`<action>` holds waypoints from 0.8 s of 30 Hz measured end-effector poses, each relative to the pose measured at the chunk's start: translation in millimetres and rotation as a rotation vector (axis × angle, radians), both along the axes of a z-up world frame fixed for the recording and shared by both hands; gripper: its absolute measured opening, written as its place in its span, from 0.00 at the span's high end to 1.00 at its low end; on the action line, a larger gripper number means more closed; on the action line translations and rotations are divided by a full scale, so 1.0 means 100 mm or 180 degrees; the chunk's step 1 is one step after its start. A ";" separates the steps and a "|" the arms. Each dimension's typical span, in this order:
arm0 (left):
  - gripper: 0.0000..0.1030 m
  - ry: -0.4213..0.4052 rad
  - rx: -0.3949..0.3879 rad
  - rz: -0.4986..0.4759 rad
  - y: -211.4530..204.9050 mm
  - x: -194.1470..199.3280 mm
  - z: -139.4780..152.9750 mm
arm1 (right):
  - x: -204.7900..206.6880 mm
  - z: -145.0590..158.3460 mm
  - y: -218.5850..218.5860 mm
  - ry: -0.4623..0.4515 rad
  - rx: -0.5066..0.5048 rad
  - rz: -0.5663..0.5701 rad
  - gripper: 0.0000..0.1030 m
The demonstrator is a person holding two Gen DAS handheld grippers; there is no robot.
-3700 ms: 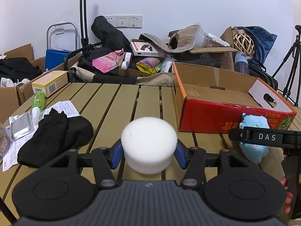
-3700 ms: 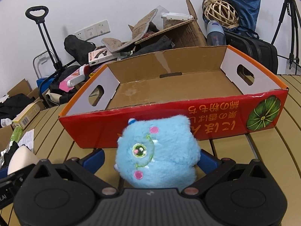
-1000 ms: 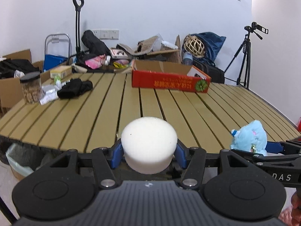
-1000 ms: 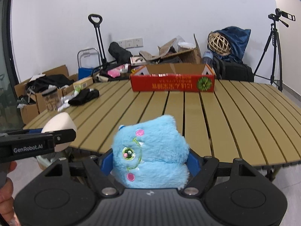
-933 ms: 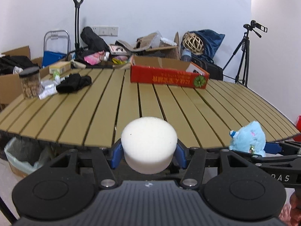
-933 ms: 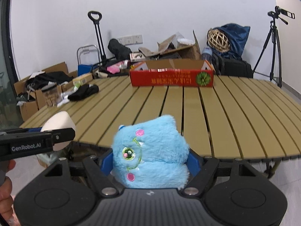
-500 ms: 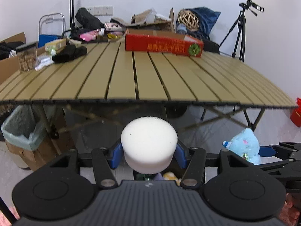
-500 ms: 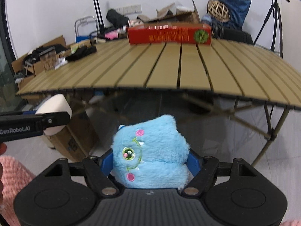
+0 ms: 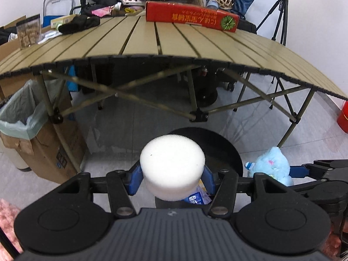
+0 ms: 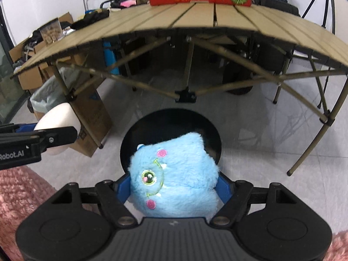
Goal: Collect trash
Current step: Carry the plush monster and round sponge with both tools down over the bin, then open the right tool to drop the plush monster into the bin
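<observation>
My left gripper (image 9: 171, 177) is shut on a round white foam puck (image 9: 172, 165) and holds it over the open mouth of a black round bin (image 9: 230, 150) on the floor. My right gripper (image 10: 173, 188) is shut on a blue plush toy (image 10: 174, 174) and holds it over the same black bin (image 10: 139, 130). The plush also shows at the right of the left wrist view (image 9: 271, 166). The puck shows at the left of the right wrist view (image 10: 57, 117). Some packaging lies inside the bin (image 9: 196, 198).
The slatted table (image 9: 165, 41) stands beyond the bin, with a red cardboard box (image 9: 191, 16) and black cloth (image 9: 79, 24) on top. A lined cardboard trash box (image 9: 28, 117) stands on the left floor. A tripod (image 9: 280, 19) is at the right. Pink rug (image 10: 19, 195) at lower left.
Both grippers have dropped from table height down below the table edge and tilted downwards, each carrying its object. The black bin has come into view under them.
</observation>
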State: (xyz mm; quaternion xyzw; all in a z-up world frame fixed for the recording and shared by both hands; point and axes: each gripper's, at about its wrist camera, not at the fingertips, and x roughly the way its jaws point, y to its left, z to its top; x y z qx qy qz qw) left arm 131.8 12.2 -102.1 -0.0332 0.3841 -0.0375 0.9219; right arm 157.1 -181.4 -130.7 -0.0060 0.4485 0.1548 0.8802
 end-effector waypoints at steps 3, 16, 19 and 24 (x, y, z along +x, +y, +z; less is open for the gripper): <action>0.46 0.0047 0.0002 0.0023 0.03 0.02 -0.07 | 0.05 -0.09 0.02 0.0058 -0.0010 0.0010 0.27; 0.46 0.0176 0.0073 0.0122 0.16 0.21 -0.27 | 0.45 -0.39 0.14 0.0196 0.0034 0.0046 0.27; 0.46 0.0198 0.0080 0.0154 0.19 0.25 -0.30 | 0.58 -0.45 0.16 0.0228 0.0057 0.0052 0.27; 0.46 0.0233 0.0107 0.0209 0.23 0.33 -0.35 | 0.76 -0.54 0.24 0.0262 0.0083 0.0073 0.27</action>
